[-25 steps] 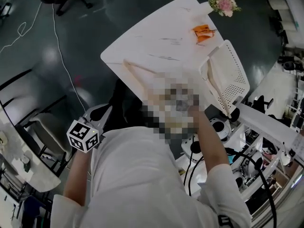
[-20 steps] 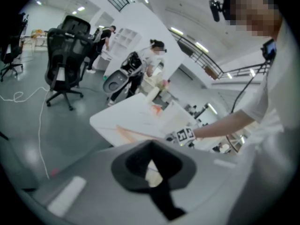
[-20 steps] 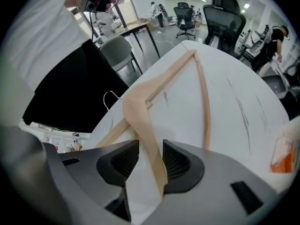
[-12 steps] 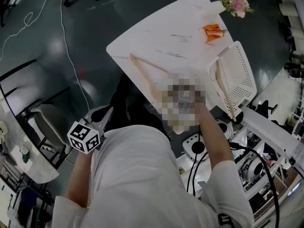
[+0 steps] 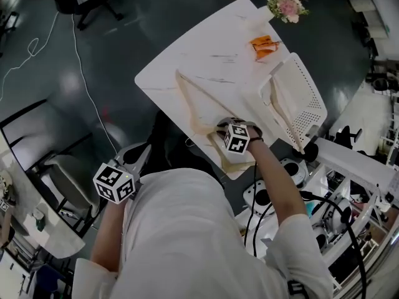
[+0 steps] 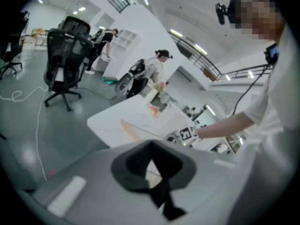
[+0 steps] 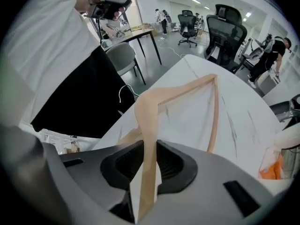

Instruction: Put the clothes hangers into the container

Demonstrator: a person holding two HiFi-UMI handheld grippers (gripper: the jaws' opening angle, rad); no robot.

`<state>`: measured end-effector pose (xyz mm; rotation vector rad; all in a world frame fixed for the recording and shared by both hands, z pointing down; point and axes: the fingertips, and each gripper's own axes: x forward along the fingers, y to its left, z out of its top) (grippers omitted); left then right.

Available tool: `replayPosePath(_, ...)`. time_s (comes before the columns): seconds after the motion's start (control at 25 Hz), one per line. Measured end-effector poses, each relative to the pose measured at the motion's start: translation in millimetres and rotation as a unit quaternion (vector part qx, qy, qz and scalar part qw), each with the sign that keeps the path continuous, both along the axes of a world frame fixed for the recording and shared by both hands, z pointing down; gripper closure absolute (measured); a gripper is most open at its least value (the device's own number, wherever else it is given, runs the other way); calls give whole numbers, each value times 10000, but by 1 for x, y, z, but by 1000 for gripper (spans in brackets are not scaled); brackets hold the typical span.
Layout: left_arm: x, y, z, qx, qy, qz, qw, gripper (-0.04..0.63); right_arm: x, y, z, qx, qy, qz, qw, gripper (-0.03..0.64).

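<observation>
A light wooden clothes hanger (image 5: 189,104) lies on the white table (image 5: 206,48), near its front edge. My right gripper (image 5: 228,127) points steeply down at the hanger's near end. Its jaws have just been closing, and in the right gripper view they (image 7: 149,150) press on one arm of the hanger (image 7: 151,111). A white perforated container (image 5: 310,95) stands at the table's right side with another hanger (image 5: 280,108) inside. My left gripper (image 5: 133,156) hangs off the table by the person's left side, shut (image 6: 153,162) with nothing in it.
An orange object (image 5: 263,45) and a bunch of flowers (image 5: 284,5) sit at the table's far corner. Office chairs (image 6: 63,62) and a cable (image 5: 81,61) are on the dark floor to the left. Equipment and cables (image 5: 299,192) crowd the right.
The right hand stays over the hanger's near end, and its gripper now shows plainly there. The left gripper has stayed put.
</observation>
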<state>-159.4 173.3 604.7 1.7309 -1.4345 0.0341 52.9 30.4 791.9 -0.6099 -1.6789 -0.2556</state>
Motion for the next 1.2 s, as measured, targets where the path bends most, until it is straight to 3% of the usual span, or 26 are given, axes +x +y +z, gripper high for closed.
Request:
replayPosePath(0.4, -6, -36, -9, 329, -33, 511, 9981, 592, -24, 12, -69, -179, -578, 774, 9952, 540)
replayPosePath(0.8, -11, -65, -18, 533, -84, 781, 9955, 592, -40, 9, -146, -267, -1299, 1485, 9800, 540)
replayPosePath(1.2, 1, -87, -17, 524, -100, 1435, 9882, 592, -35, -4, -204, -290, -1789, 2256, 9572, 540)
